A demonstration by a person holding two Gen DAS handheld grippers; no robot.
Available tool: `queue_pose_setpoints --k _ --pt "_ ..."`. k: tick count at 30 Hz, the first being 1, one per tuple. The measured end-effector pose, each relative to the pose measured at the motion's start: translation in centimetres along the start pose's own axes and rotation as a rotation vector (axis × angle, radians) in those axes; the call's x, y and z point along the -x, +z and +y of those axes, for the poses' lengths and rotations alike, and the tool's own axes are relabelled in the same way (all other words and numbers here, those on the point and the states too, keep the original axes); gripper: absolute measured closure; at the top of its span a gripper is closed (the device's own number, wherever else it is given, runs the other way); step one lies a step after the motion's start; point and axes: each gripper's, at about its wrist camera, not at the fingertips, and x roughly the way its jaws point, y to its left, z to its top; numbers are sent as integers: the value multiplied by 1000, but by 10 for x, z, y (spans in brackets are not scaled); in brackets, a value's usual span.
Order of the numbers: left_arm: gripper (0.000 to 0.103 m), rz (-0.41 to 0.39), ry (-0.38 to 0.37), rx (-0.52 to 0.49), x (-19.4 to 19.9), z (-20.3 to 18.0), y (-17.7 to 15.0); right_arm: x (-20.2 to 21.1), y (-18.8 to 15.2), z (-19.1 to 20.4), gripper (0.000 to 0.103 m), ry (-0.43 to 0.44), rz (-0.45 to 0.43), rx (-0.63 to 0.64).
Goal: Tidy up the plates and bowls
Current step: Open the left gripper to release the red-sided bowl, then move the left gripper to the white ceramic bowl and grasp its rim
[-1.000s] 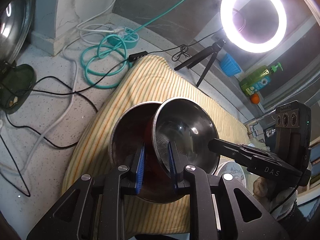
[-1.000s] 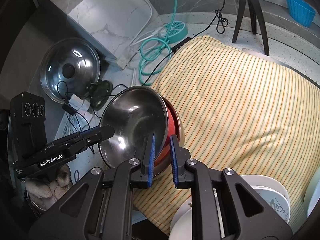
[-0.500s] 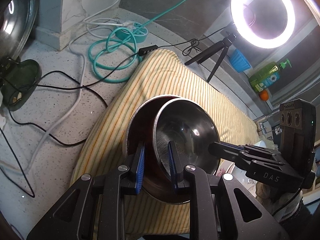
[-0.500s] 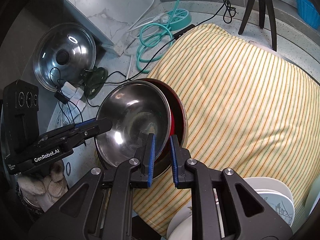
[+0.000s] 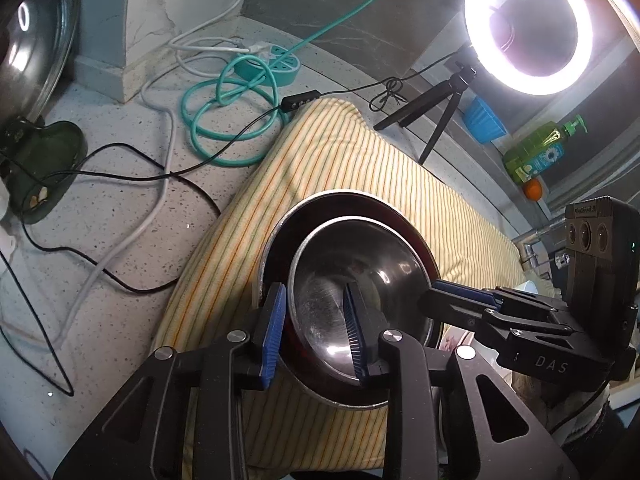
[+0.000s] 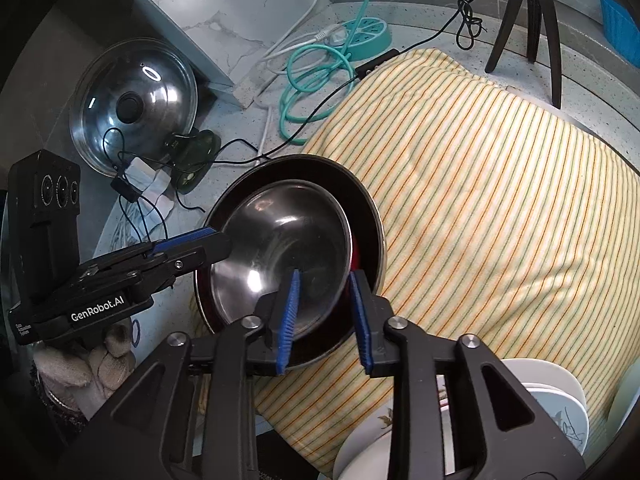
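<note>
Risk lies mostly in the release: the steel bowl [image 5: 360, 280] sits nested inside the larger red-lined bowl [image 5: 280, 240], and both rest on the striped cloth [image 5: 340, 176] near the front edge of the bench [image 5: 100, 240]. The left hand-held gripper [image 5: 314, 332] has its jaws parted astride the steel bowl's near rim, not pinching it; the right hand-held gripper [image 6: 326, 316] is likewise spread across the opposite rim. Judging from this, a pad that snags the rim on withdrawal could tip the inner bowl or drag the pair off the soft, uneven cloth.

Only the right wrist view shows the white plates [image 6: 552, 400] stacked at the front edge and the pot lid [image 6: 132, 104] leaning at the back. The left wrist view alone shows the ring light [image 5: 528, 24] and soap bottle [image 5: 540, 148].
</note>
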Motion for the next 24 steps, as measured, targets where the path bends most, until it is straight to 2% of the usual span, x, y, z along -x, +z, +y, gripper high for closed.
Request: queue_pose_setpoints --k 5,9,11,13,15,24 --pt "74 -15 -1 -4 5 -2 0 14 -2 4 57 10 -45 8" --pt "74 -30 -1 -6 10 -4 1 26 -2 3 49 15 -74 0" --pt "69 -39 -2 -6 12 -6 2 35 -4 2 40 22 -97 -8" --pt "53 -50 -9 -2 15 -8 3 44 -6 -1 29 27 -122 -17" --pt "41 -68 -1 2 18 -11 3 54 -9 -4 19 23 -144 -29" --pt "41 -83 -26 -23 20 -35 0 95 -25 -36 17 -51 -209 -88"
